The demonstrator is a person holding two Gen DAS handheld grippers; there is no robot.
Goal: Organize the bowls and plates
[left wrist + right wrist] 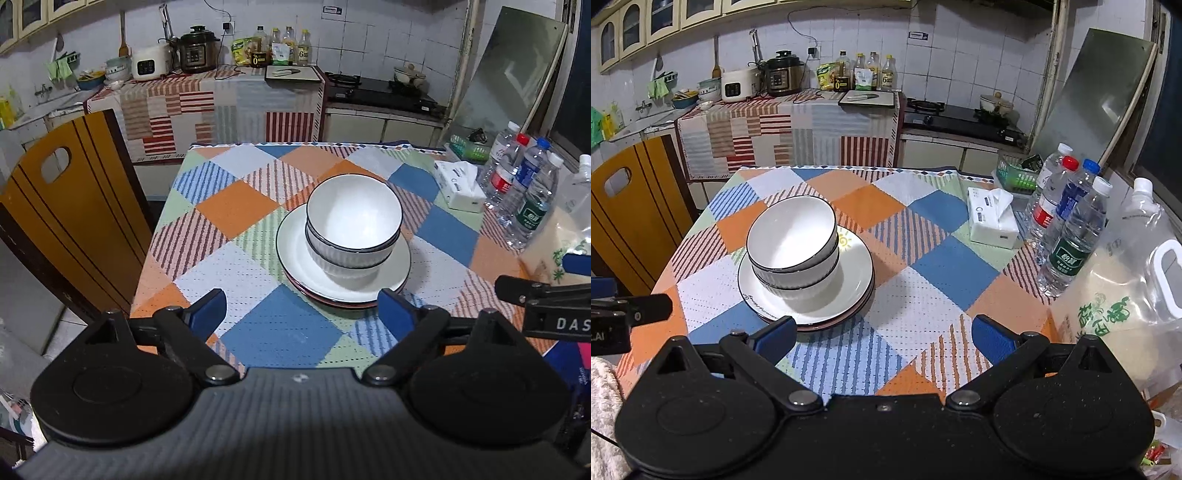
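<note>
Left gripper [301,306]: my jaws spread wide, nothing between them, low over the near table edge.
Bowls [354,218]: two nested, at my 12 o'clock, sitting on the plates [295,254].
Right gripper [884,334]: jaws apart, empty; stack at my 11 o'clock.
Tissue pack [991,218]: 1 o'clock.
Water bottles [1071,236]: 2 o'clock.
</note>
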